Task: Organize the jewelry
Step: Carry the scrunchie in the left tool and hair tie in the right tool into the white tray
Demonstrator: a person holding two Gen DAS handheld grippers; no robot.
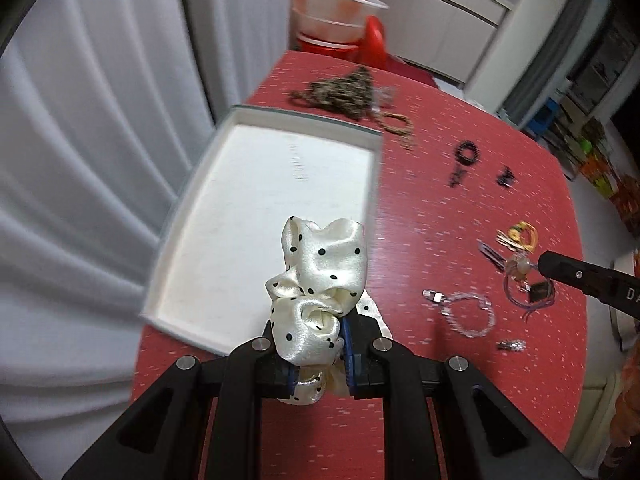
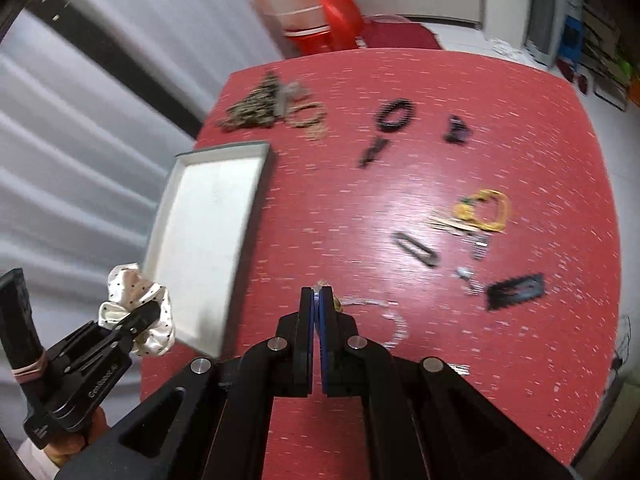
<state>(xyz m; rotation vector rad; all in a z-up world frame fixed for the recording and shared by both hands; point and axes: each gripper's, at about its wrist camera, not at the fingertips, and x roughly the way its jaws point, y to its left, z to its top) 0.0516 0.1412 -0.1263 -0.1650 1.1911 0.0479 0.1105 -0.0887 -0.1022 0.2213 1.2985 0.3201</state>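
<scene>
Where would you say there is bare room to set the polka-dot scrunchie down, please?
The white tray is bare inside, with the scrunchie in the left tool above its near corner. A red strip of table between the tray and the black bracelet is also free. Beside the yellow hair tie and black comb it is crowded.

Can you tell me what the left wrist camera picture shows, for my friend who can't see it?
The left gripper is shut on a cream satin scrunchie with black dots, held above a red table. Beside it lies an empty white tray, and small jewelry pieces are scattered on the right, including a clear beaded bracelet.
</scene>
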